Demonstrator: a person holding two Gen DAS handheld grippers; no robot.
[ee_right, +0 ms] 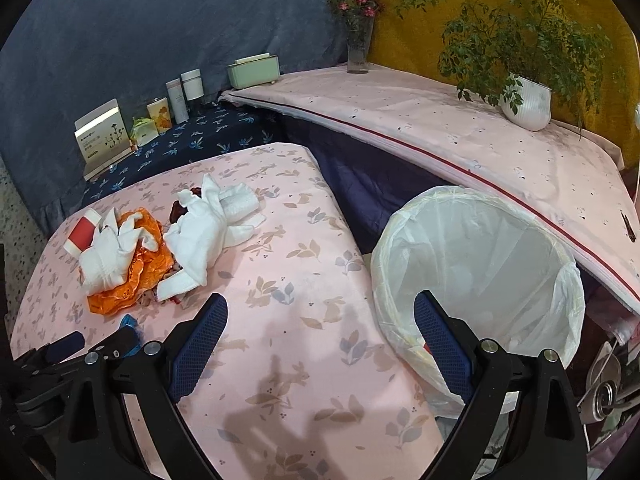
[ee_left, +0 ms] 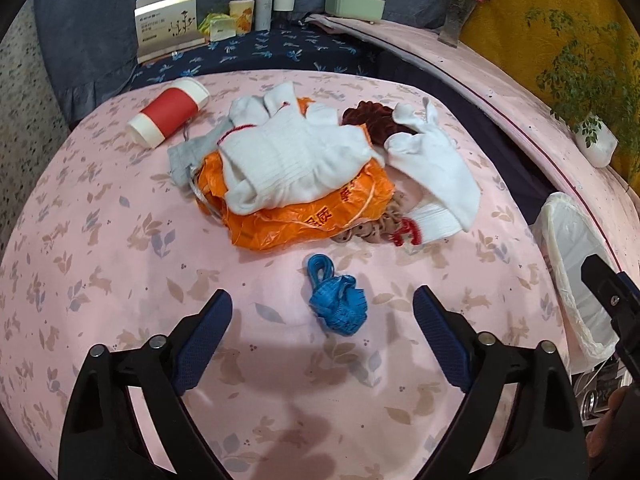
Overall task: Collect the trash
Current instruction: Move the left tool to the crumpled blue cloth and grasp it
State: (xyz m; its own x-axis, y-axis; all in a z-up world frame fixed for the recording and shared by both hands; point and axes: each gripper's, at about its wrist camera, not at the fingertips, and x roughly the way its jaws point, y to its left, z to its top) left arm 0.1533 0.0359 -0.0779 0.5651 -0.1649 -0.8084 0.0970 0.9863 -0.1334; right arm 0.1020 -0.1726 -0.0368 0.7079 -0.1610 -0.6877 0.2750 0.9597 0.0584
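A crumpled blue tape bundle (ee_left: 338,298) lies on the pink rabbit-print cloth (ee_left: 120,280), just ahead of my left gripper (ee_left: 323,304), which stands open around it without touching. Behind it sits a pile: an orange plastic bag (ee_left: 304,216) under white socks (ee_left: 292,160), more white socks (ee_left: 432,160) and a dark red item (ee_left: 370,118). A red and white paper cup (ee_left: 168,114) lies on its side at the left. My right gripper (ee_right: 322,310) is open and empty, over the cloth's edge beside the white-lined trash bin (ee_right: 476,264). The blue tape bundle (ee_right: 130,324) peeks out past the left gripper (ee_right: 80,346).
The bin (ee_left: 576,264) stands off the bed's right edge. Boxes, bottles and a green tissue box (ee_left: 354,4) line the dark blue surface at the back. A potted plant (ee_right: 524,100) and a flower vase (ee_right: 358,48) stand on the pink-covered ledge (ee_right: 440,128).
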